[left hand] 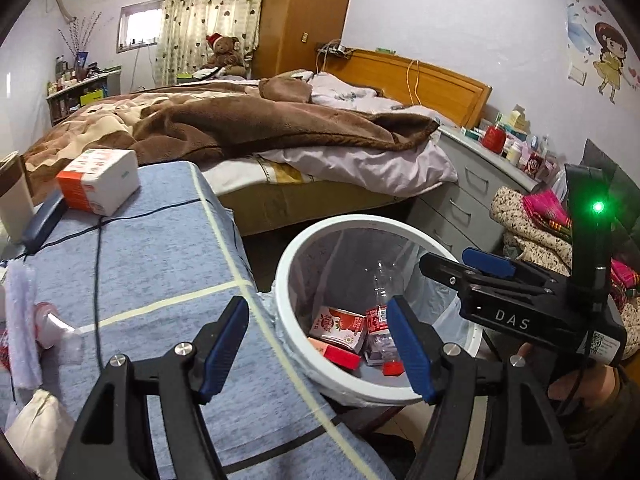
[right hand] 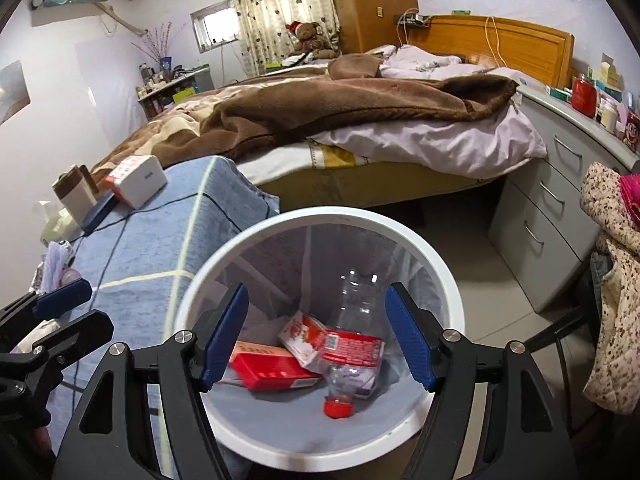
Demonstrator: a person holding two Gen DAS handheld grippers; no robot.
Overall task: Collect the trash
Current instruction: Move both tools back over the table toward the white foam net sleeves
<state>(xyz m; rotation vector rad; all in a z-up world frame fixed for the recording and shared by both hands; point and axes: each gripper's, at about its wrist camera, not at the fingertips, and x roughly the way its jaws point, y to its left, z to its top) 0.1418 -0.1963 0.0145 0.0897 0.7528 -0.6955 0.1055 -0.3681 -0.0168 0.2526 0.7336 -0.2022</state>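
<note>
a white bin (right hand: 320, 446) stands on the floor beside a table under a blue cloth (left hand: 168, 264), with a bed behind. all places here are given from the bin.

inside it, at the bottom: a clear bottle (right hand: 352, 344) with a red label, its red cap (right hand: 338, 406) pointing toward the camera, a red box (right hand: 268, 368) to its left, and a crumpled red and white carton (right hand: 304, 332) between them.

the right gripper (right hand: 318, 336) hangs over the bin's mouth, jaws wide and empty. the left gripper (left hand: 318, 344) hovers at the bin's left rim, over the table edge, jaws apart and empty.

more litter seems to wait left of the bin on the cloth: a white and orange box (left hand: 100, 184) at the far end, and pink and white scraps (left hand: 44, 320) at the near edge.

risks, as a guess: the left gripper swinging back could knock the rim and tip the bin. a black cord (left hand: 96, 280) crosses the cloth and could snag a jaw. soft scraps may slip from a loose pinch and fall between table and bin.
</note>
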